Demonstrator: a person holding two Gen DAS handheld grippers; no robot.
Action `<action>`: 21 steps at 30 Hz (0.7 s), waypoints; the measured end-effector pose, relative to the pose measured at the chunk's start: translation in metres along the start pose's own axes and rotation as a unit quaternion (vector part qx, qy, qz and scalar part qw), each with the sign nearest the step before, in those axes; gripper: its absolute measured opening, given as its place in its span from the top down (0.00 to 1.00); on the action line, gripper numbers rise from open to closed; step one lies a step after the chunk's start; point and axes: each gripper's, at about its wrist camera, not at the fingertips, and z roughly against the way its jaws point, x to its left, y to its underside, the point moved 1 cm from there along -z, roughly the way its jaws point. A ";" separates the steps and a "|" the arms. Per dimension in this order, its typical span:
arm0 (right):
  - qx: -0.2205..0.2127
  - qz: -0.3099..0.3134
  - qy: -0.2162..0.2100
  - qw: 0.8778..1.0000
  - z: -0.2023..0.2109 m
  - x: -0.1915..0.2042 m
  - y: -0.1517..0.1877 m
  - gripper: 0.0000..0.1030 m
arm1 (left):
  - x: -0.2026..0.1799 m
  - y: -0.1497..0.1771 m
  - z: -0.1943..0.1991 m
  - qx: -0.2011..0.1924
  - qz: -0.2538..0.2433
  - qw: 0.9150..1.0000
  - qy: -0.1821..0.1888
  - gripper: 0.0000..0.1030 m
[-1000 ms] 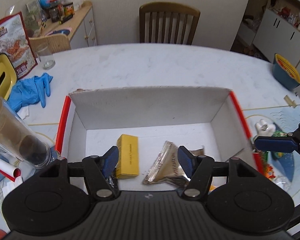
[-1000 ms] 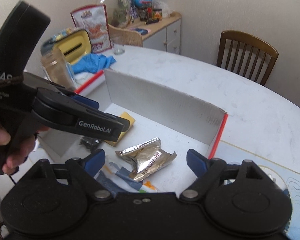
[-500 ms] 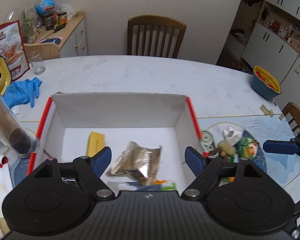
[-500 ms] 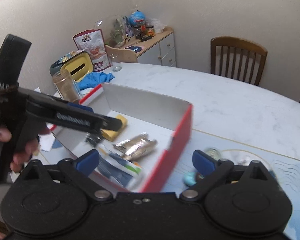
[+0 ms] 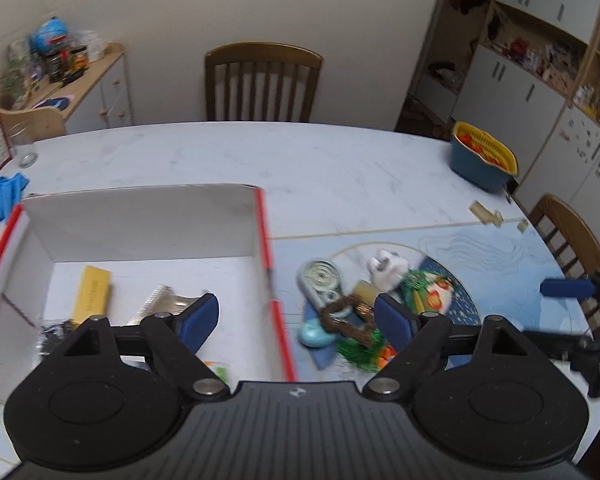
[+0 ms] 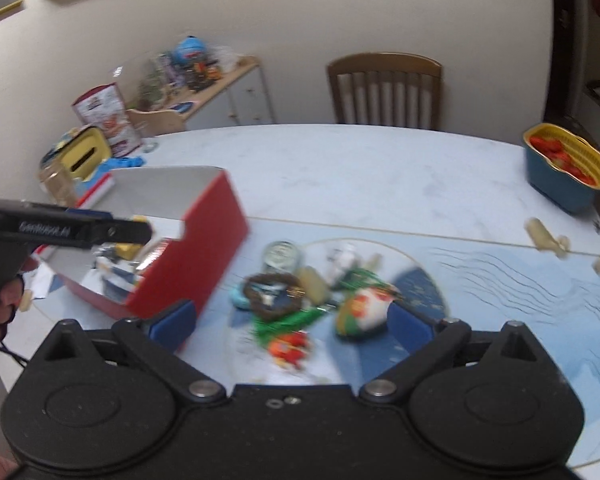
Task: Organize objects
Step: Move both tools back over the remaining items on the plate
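Note:
A shallow box with red outer walls and a white inside holds a yellow carton and a foil packet. To its right, on a blue mat, lies a blurred pile: a brown wreath, a white plug, a round painted ornament and green and orange bits. My left gripper hangs over the box's right wall with nothing between its opening jaws. My right gripper stands wide open above the pile, gripping nothing. One of its blue pads shows at the right edge of the left wrist view.
A blue basket with a yellow insert stands at the far right of the white table. A wooden chair is behind. Blue gloves, a glass jar and a yellow tissue box crowd the left. A hand holds the left gripper.
Both grippers have swung right, from over the inside of the box towards the pile on the blue mat. Both sets of jaws have spread wider.

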 end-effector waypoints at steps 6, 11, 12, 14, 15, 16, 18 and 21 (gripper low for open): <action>0.007 -0.007 0.008 1.000 -0.004 -0.033 0.002 0.02 | -0.046 0.017 -0.015 0.011 -0.036 0.999 0.013 0.17; 0.028 -0.021 0.001 0.999 -0.020 -0.055 0.002 0.02 | -0.075 0.032 -0.034 0.036 -0.038 0.999 0.015 0.17; 0.034 -0.025 -0.001 0.999 -0.025 -0.058 0.002 0.02 | -0.079 0.034 -0.037 0.041 -0.035 0.998 0.015 0.17; 0.041 -0.026 -0.002 0.999 -0.035 -0.063 0.004 0.02 | -0.086 0.040 -0.045 0.050 -0.027 0.998 0.013 0.17; 0.044 -0.025 -0.002 0.999 -0.039 -0.065 0.004 0.02 | -0.089 0.042 -0.049 0.054 -0.024 0.998 0.012 0.17; 0.047 -0.024 -0.003 0.999 -0.044 -0.067 0.005 0.02 | -0.091 0.045 -0.052 0.060 -0.021 0.998 0.011 0.17; 0.049 -0.023 -0.008 0.998 -0.053 -0.070 0.007 0.02 | -0.095 0.050 -0.060 0.069 -0.015 0.997 0.014 0.17; 0.050 -0.019 -0.015 0.998 -0.064 -0.072 0.007 0.02 | -0.100 0.060 -0.070 0.081 -0.006 0.997 0.013 0.17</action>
